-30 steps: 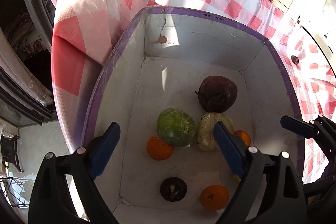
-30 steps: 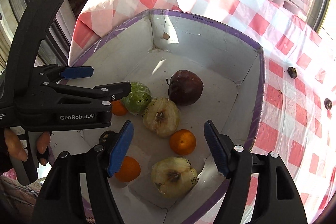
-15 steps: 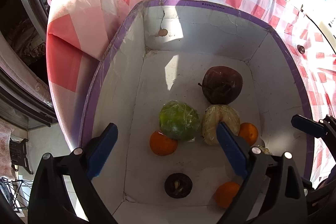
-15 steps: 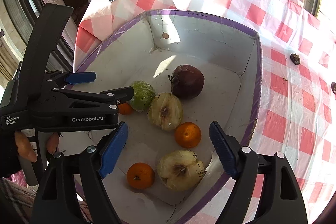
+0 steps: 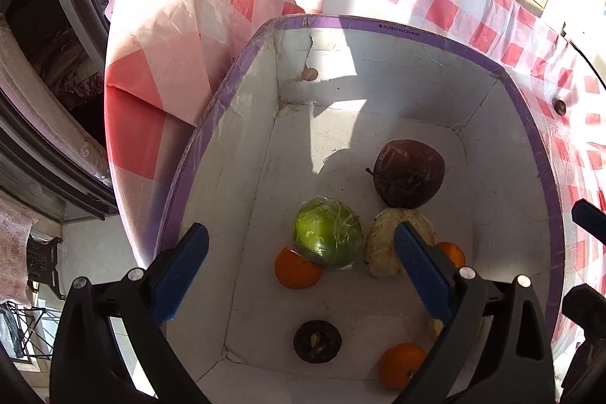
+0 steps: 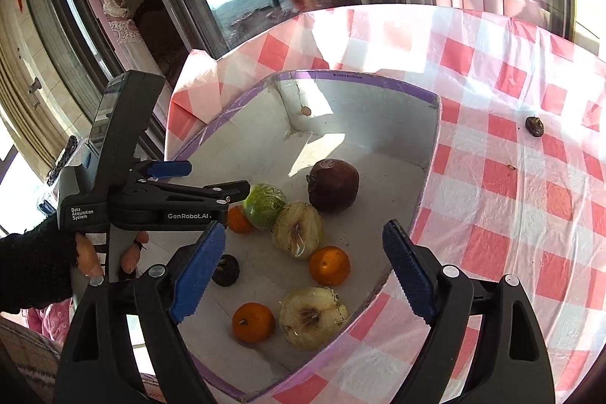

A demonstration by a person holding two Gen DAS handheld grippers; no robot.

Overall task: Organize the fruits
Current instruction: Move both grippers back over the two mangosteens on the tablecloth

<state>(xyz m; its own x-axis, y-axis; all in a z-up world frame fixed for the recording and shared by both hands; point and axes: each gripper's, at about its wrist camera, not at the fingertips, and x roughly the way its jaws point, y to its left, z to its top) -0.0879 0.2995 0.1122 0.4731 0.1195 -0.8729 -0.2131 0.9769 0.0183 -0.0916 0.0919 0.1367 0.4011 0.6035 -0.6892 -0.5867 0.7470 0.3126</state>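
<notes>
Left gripper (image 5: 299, 271) and right gripper (image 6: 303, 267) both hanging wide open and empty over the purple-rimmed box (image 6: 428, 184), fruit lying inside it: dark red apple (image 6: 333, 184), green wrapped fruit (image 6: 263, 205), possibly an apple, sitting beside it, oranges (image 6: 328, 265) nearer.

Far half of the box (image 5: 397, 36) floor lies bare, open from above. The near half is crowded: dark apple (image 5: 409, 178), green fruit (image 5: 327, 237), pale apple (image 5: 382, 245) and oranges (image 5: 297, 267) packed together, with the left gripper (image 6: 212, 181) hanging over the box's left wall.
</notes>
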